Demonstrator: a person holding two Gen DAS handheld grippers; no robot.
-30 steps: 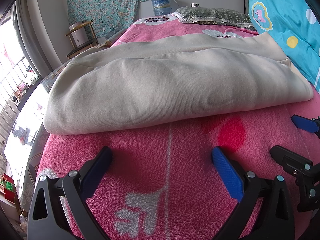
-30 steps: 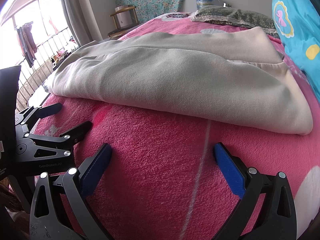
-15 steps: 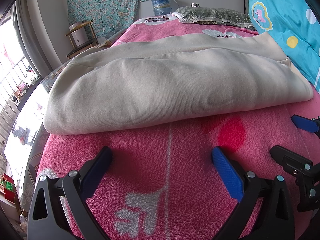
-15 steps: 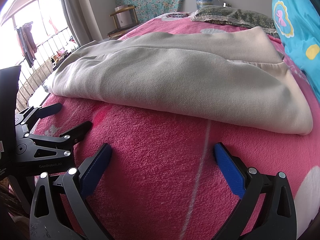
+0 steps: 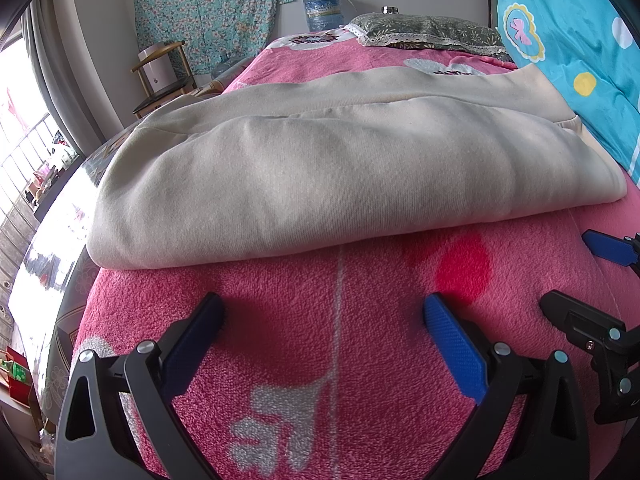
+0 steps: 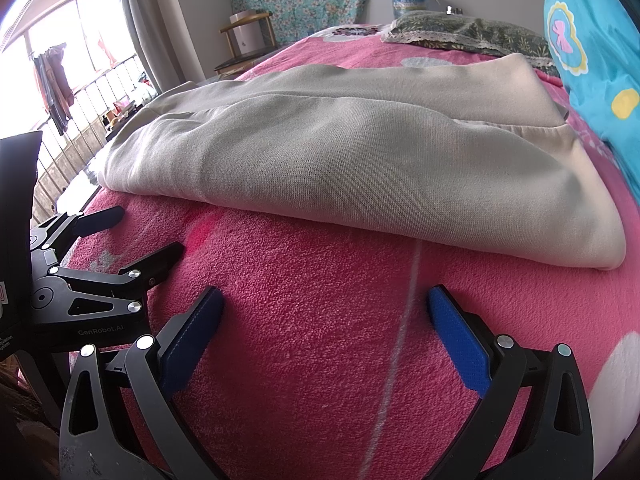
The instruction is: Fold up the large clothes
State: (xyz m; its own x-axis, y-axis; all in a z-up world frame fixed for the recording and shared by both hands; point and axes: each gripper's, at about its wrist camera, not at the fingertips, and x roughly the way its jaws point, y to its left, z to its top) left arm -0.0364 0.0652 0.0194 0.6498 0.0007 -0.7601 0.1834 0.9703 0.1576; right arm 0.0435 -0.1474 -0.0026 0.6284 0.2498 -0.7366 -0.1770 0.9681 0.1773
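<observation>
Thick beige knit garment [image 5: 320, 168] lies folded on the pink fleece bed blanket [image 5: 320, 340]. Left gripper [image 5: 320, 316] & right gripper [image 6: 324, 308] – jaws wide, empty. Next, probably: grab near edge, fold again.

The cream garment [image 5: 304, 184] is seen to be a matt, finely ribbed knit cloth, while the pink blanket [image 5: 320, 320] under it is made of a rough, fuzzy fleece. The fingers [image 6: 460, 344] are faced with textured blue pads on matt black plastic, fastened by shiny metal screws.
</observation>
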